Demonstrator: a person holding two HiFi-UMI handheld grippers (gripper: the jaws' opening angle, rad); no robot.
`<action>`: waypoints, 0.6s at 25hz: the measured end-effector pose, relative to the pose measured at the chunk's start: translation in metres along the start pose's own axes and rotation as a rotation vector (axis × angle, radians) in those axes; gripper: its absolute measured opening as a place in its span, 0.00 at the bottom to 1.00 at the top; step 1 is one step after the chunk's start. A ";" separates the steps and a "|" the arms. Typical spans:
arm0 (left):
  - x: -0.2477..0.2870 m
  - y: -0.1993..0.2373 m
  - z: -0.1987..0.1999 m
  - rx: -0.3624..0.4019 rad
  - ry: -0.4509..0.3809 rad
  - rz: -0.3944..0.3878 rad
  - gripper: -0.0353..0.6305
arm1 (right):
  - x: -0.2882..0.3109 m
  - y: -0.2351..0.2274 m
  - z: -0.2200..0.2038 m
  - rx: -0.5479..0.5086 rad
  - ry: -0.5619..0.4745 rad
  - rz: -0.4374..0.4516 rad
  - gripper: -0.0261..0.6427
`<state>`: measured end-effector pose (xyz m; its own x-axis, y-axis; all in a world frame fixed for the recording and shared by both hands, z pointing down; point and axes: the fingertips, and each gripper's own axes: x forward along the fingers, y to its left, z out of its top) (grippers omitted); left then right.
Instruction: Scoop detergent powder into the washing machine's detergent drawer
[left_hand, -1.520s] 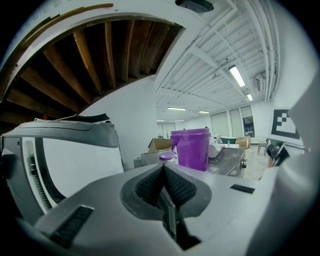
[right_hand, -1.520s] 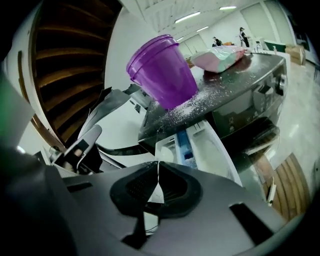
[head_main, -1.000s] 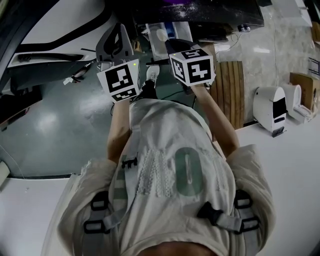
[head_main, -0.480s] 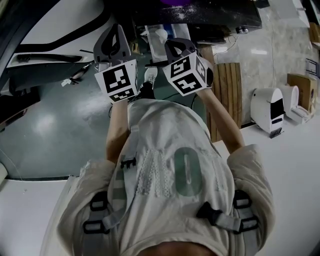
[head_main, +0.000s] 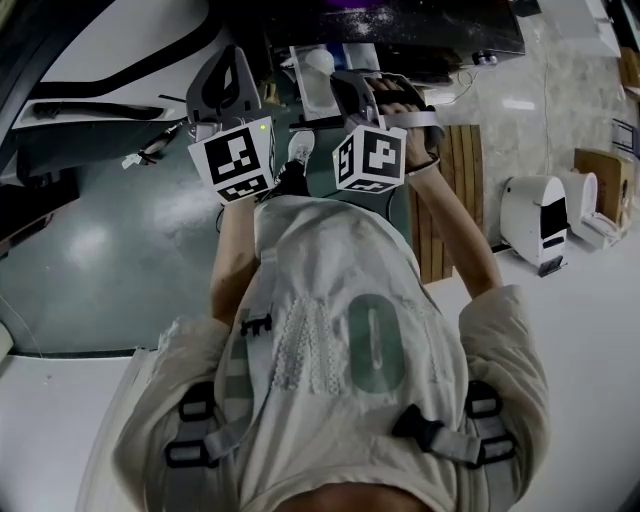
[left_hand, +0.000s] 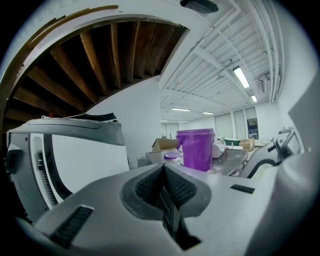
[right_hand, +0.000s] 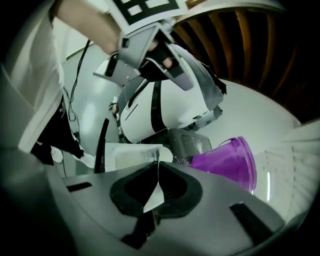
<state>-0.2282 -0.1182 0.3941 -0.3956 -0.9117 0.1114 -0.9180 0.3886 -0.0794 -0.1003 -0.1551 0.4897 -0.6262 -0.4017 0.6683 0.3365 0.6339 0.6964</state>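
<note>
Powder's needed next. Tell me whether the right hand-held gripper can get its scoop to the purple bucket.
Probably yes. The right hand-held gripper, shut on the clear scoop, has the purple bucket just ahead, with nothing visible between them.

Wooden slat panel (head_main: 463, 185) right of centre, beside pale marble floor (head_main: 540, 110). White device (head_main: 540, 220) near it. Cardboard box (left_hand: 164, 144) far back. Ceiling lamp (left_hand: 241, 77) lit.
</note>
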 end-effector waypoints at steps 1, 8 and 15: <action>-0.001 -0.001 0.000 0.001 -0.001 0.001 0.08 | -0.001 0.001 -0.001 -0.058 0.007 -0.020 0.06; -0.014 -0.003 -0.001 0.004 0.000 0.009 0.08 | -0.009 0.008 -0.002 -0.206 0.018 -0.094 0.06; -0.024 -0.005 0.000 0.005 -0.004 0.016 0.08 | -0.014 0.008 0.004 -0.218 0.000 -0.110 0.06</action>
<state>-0.2147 -0.0982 0.3918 -0.4104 -0.9057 0.1060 -0.9112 0.4029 -0.0858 -0.0921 -0.1417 0.4852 -0.6673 -0.4608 0.5852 0.4099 0.4288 0.8050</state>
